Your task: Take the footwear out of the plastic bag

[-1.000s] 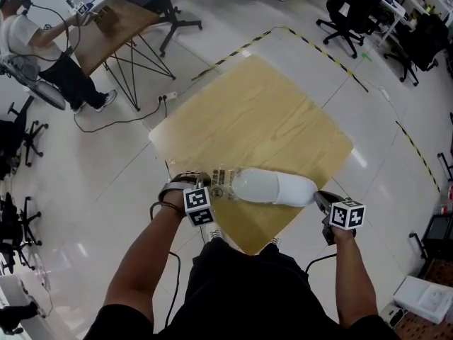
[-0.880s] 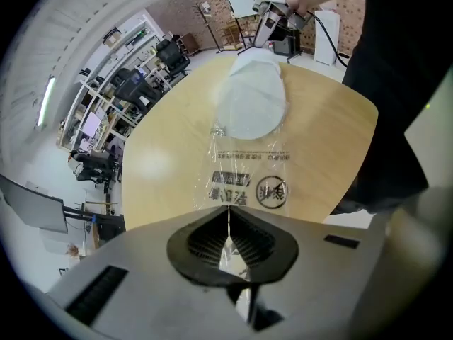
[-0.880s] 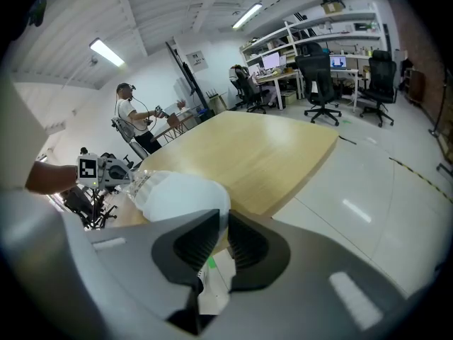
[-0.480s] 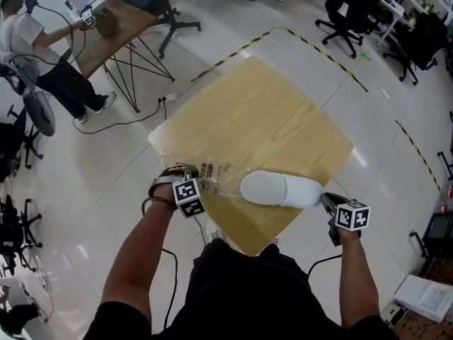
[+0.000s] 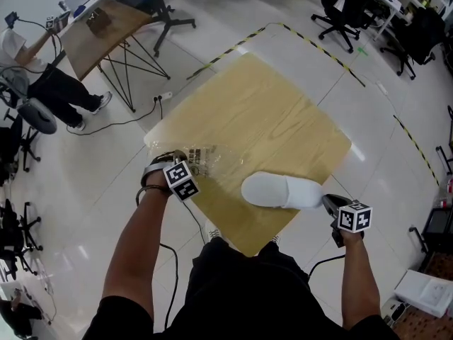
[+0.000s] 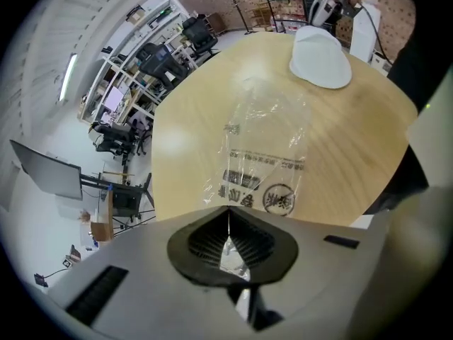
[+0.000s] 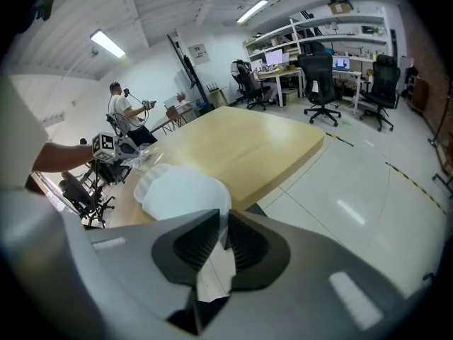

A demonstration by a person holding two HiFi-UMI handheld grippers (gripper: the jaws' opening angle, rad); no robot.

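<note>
Left tongs (image 6: 228, 236), shut tight on a corner of the clear printed plastic bag (image 6: 265, 147), hold it flat at nine o'clock, apart from the white fabric slipper (image 5: 279, 190). Right tongs (image 7: 221, 239) pinch the slipper's edge at four o'clock on the pale wooden surface (image 5: 269, 112), likely anchoring it outside the bag.

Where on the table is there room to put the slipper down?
The far half of the table, beyond the bag and slipper, is all bare. A smaller bare gap lies between bag and slipper. The near side, around them, is crowded.
</note>
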